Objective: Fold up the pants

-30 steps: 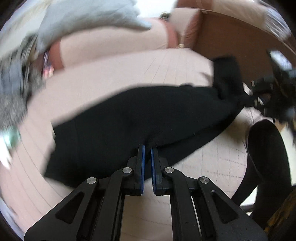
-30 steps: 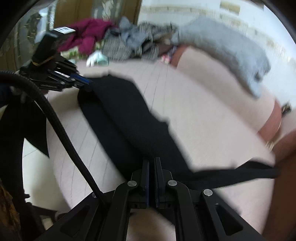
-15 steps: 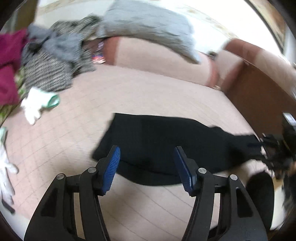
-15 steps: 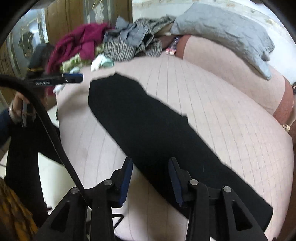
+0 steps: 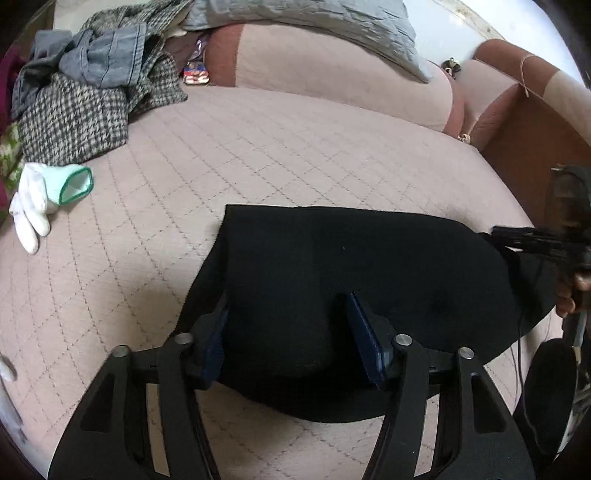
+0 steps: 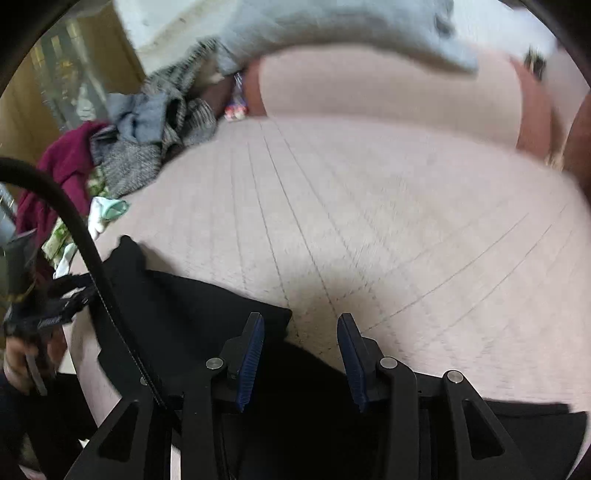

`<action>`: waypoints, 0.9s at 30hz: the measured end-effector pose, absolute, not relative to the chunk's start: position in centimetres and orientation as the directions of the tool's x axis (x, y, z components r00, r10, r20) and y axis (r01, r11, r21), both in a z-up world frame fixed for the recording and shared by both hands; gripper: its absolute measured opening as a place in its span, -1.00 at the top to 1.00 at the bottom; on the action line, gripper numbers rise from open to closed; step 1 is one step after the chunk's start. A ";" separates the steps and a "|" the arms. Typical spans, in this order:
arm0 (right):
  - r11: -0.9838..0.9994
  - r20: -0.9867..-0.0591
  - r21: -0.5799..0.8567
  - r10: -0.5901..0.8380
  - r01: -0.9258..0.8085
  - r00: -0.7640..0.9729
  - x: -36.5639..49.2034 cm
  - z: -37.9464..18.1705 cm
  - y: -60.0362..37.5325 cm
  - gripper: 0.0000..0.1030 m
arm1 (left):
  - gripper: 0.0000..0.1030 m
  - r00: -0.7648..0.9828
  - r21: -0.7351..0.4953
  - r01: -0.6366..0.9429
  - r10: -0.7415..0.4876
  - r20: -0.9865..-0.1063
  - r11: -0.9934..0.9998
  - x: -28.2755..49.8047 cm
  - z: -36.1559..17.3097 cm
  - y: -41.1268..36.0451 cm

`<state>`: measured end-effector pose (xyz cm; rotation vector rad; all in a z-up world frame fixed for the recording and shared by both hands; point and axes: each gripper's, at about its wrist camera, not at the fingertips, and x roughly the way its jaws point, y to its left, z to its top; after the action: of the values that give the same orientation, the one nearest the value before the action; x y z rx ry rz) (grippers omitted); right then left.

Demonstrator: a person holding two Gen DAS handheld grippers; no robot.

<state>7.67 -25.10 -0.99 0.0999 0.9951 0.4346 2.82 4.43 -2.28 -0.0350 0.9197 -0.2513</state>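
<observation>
1. The black pants (image 5: 332,280) are laid flat on the quilted pink cushion (image 5: 295,155), folded into a long dark band running left to right near the front edge. One squared end is seen at upper left in the left wrist view; the other end runs toward the right gripper (image 5: 532,236), visible at the right margin.
2. The left gripper (image 5: 288,332) is held low over the pants with its jaws spread wide. Nothing is gripped; the blue pads (image 5: 364,343) stand over the cloth, and contact cannot be told.
3. In the right wrist view, which is blurred, the right gripper (image 6: 301,354) is likewise spread wide and empty, over a corner of the pants (image 6: 192,314) where cloth meets bare cushion.
4. Handling, as judged: the fabric is taken to be soft, limp and light, with no stiffness to hold a shape. A single layer would likely slip free of the stack, so all layers should be pinched together.
5. Hold points, as judged: the two corners of one short end are favoured, one per gripper, so the end can be carried over evenly. A grip in mid-panel would be expected to bunch the cloth.
6. Risk noted: the matte black surface hides layer edges, so a missed layer may go unseen.
7. Clutter is noted well apart: a heap of clothes (image 5: 92,85) and a white sock (image 5: 44,199) at far left, a grey pillow (image 5: 303,26) on the backrest.
</observation>
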 end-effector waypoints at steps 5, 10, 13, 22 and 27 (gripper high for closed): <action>0.874 -0.781 0.314 0.460 -0.370 0.423 7.5 -1.6 -22.5 0.85 | 0.78 0.621 -0.171 0.195 -0.256 -0.741 0.966 0.4 -0.7 6.1; 0.884 -0.691 0.296 0.460 -0.362 0.558 5.4 1.6 -23.9 0.87 | 0.78 0.620 -0.117 0.164 -0.195 -0.760 0.979 -0.2 -1.3 6.7; 0.928 -0.762 0.181 0.342 -0.326 0.550 6.1 -1.2 -22.3 0.87 | 0.78 0.615 -0.034 0.148 -0.118 -0.780 0.988 0.1 -2.1 6.0; 0.940 -0.730 0.200 0.332 -0.278 0.598 3.0 0.1 -24.8 0.18 | 0.71 0.718 -0.112 0.019 -0.092 -0.690 0.994 -0.1 0.8 8.7; 0.954 -0.732 0.169 0.289 -0.246 0.617 -0.6 1.5 -30.1 0.18 | 0.71 0.758 -0.142 0.064 -0.141 -0.637 0.988 -0.6 2.8 7.2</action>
<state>-0.55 -30.06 1.47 0.0537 0.8519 0.3084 -0.57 7.21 2.84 -0.1140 0.7024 -0.1118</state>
